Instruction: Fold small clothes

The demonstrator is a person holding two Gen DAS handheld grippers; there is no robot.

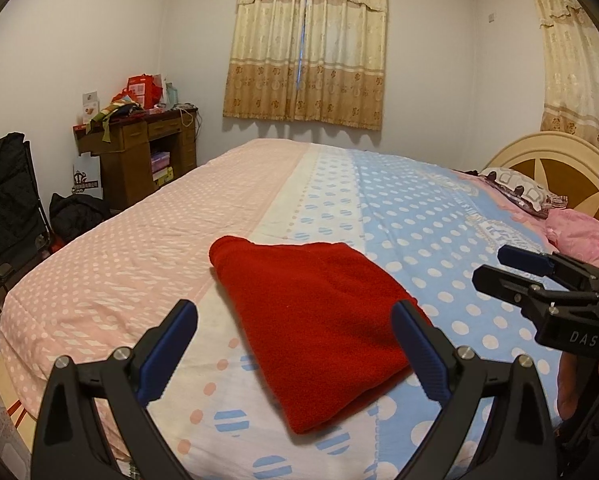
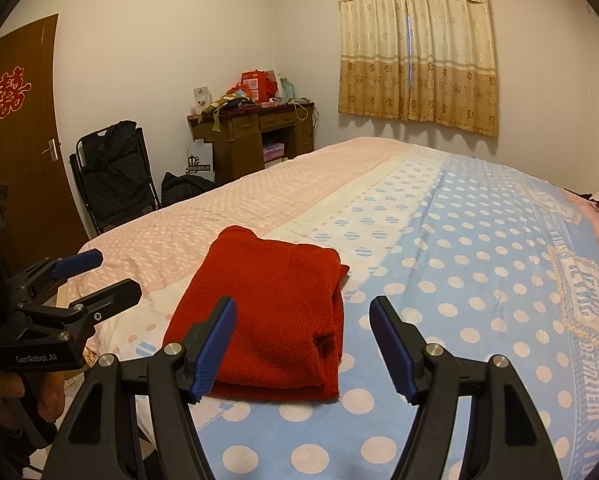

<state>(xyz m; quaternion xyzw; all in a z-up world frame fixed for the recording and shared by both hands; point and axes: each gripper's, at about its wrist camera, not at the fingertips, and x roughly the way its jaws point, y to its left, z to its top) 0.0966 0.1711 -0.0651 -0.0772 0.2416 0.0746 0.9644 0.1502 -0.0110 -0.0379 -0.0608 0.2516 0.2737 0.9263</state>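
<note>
Fingers (image 1: pixel 179 340) of both grippers spread, gripping nothing; right finger (image 1: pixel 415 344) hides the folded red garment's (image 1: pixel 315 320) edge.

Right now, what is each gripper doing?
Left gripper: open, holding nothing, above the red garment.
Right gripper: open, holding nothing.

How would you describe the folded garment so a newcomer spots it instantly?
Start at the big bed with the polka-dot cover in pink, white and blue bands. Near its front edge, ahead of both grippers' open jaws, lies the red garment, folded into a thick rectangle across the white and blue bands. It is the only solid red, plain item on the bed.
</note>
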